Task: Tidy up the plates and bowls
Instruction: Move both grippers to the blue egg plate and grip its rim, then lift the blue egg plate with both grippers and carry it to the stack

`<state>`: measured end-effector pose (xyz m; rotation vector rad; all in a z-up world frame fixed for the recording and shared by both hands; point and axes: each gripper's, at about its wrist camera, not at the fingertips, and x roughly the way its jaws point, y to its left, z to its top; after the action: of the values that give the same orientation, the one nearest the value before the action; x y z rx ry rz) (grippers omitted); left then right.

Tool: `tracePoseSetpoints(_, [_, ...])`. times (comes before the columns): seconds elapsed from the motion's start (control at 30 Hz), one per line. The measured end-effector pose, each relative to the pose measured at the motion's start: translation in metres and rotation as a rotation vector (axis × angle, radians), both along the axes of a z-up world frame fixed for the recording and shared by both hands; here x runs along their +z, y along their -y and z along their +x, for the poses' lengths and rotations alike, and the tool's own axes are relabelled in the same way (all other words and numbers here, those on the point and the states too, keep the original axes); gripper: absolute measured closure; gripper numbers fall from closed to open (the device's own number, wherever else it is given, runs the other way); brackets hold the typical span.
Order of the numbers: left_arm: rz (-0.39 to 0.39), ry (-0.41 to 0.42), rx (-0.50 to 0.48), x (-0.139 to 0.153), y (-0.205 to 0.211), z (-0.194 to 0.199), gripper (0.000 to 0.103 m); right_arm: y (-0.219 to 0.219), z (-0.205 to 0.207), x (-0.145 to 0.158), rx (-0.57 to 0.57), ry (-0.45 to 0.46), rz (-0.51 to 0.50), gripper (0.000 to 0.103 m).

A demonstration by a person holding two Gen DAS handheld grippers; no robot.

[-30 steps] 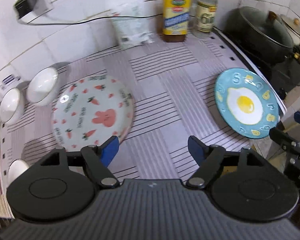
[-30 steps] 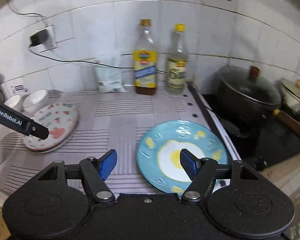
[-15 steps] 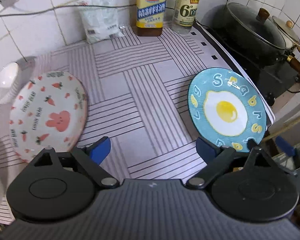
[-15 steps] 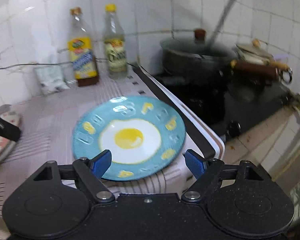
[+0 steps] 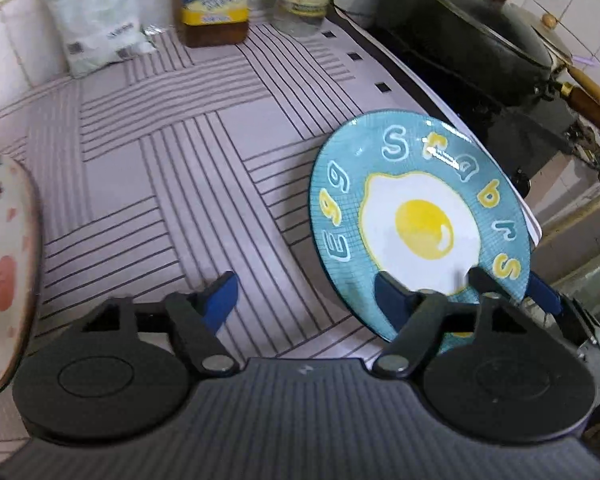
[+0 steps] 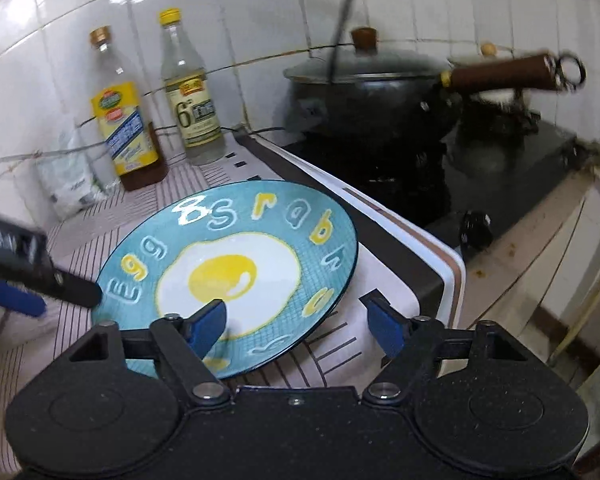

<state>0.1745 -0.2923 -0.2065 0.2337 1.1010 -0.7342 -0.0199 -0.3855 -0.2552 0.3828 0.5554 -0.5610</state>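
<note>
A blue plate with a fried-egg picture point(image 5: 416, 216) lies on the striped counter mat, near its right edge by the stove; it also shows in the right wrist view point(image 6: 236, 268). My right gripper point(image 6: 296, 328) is open, its left finger over the plate's near rim and its right finger beyond the rim. My left gripper point(image 5: 308, 300) is open and empty, its right finger over the plate's near-left edge. A white plate with a pink rabbit and carrots point(image 5: 0, 264) lies at the far left.
Two bottles point(image 6: 124, 112) point(image 6: 192, 88) and a white packet point(image 5: 96, 24) stand at the tiled back wall. A black lidded pot point(image 6: 368, 92) and a pan with a wooden handle point(image 6: 504, 74) sit on the stove to the right. The mat point(image 5: 172, 168) covers the counter.
Both grippers have moved right and closer to the blue plate. The rabbit plate has slid to the left edge of the left wrist view, and the white bowls are out of view.
</note>
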Motion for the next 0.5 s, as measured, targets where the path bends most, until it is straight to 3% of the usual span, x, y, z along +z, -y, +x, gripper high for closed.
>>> tracePoseSetpoints(0.07, [-0.004, -0.019, -0.002, -0.006, 0.001, 0.002, 0.047, 0.004, 0.001, -0.004, -0.036, 0.013, 0.003, 0.059])
tracePoseSetpoints(0.27, [-0.055, -0.09, -0.021, -0.013, 0.007, 0.009, 0.069, 0.008, 0.007, -0.007, -0.033, 0.009, -0.005, 0.07])
tracePoseSetpoints(0.5, [-0.043, -0.071, -0.072, -0.015, 0.022, 0.008, 0.074, 0.02, 0.002, -0.013, -0.016, 0.078, 0.059, 0.068])
